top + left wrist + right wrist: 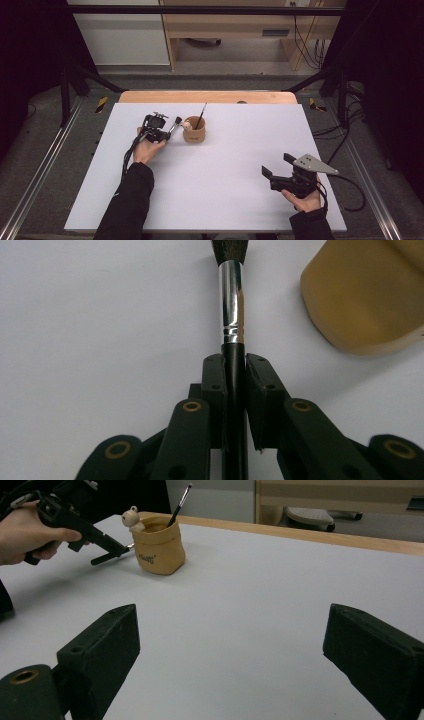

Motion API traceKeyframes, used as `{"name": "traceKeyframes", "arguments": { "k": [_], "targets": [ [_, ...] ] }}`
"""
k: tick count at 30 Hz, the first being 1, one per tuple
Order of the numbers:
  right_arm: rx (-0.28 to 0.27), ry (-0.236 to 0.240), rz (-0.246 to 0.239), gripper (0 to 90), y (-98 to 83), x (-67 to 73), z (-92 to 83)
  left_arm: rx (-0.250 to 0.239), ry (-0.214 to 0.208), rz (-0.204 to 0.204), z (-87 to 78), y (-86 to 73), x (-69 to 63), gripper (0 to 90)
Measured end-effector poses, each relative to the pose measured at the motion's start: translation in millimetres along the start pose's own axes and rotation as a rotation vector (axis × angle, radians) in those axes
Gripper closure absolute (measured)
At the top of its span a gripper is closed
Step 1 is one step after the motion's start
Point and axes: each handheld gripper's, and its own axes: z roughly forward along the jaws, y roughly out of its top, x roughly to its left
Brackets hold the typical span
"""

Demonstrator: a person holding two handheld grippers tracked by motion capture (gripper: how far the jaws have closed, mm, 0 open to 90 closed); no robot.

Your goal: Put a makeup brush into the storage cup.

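The left hand-held gripper [235, 372] is clamped on the brush [233, 315], whose long axis runs straight ahead of it, just beside the tan cup [194, 131] on the table [225, 170]; the right hand-held gripper [278, 166] gapes well apart

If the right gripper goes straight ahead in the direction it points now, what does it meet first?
Probably nothing nearby. The right gripper, jaws wide open, points over bare white table. The tan holder stands left of that line, though depth is hard to judge.
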Motion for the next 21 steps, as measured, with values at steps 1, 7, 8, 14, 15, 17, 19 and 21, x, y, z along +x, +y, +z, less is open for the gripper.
{"name": "traceKeyframes", "arguments": {
  "k": [1,7,8,14,15,17,19,21],
  "targets": [
    [0.000,0.001,0.001,8.6,0.1,0.1,0.0,-0.007,0.003,0.004,-4.5,0.4,1.4,79.3],
    [-0.005,0.006,0.003,8.6,0.9,1.3,-0.6,-0.041,0.004,0.012,-27.0,-0.8,6.0,79.3],
    [-0.005,0.005,-0.001,8.6,1.2,1.3,-0.8,-0.053,0.002,0.013,-31.1,-1.9,6.0,79.3],
    [-0.016,0.015,0.000,8.7,4.3,3.5,-2.4,-0.121,-0.009,0.020,-55.5,-12.8,6.5,79.3],
    [-0.014,0.014,0.006,8.7,5.2,4.8,-2.3,-0.133,-0.005,0.021,-59.0,-14.0,6.2,79.3],
    [-0.013,0.019,0.006,8.7,6.0,6.1,-2.3,-0.150,-0.003,0.036,-67.6,-16.0,5.7,79.3],
    [-0.015,0.019,0.004,8.8,6.3,6.5,-1.9,-0.177,-0.005,0.035,-74.9,-17.7,3.7,79.3],
    [-0.016,0.020,0.002,8.8,6.4,6.6,-1.9,-0.204,-0.003,0.041,-83.4,-19.9,1.0,79.3]
  ]
}}
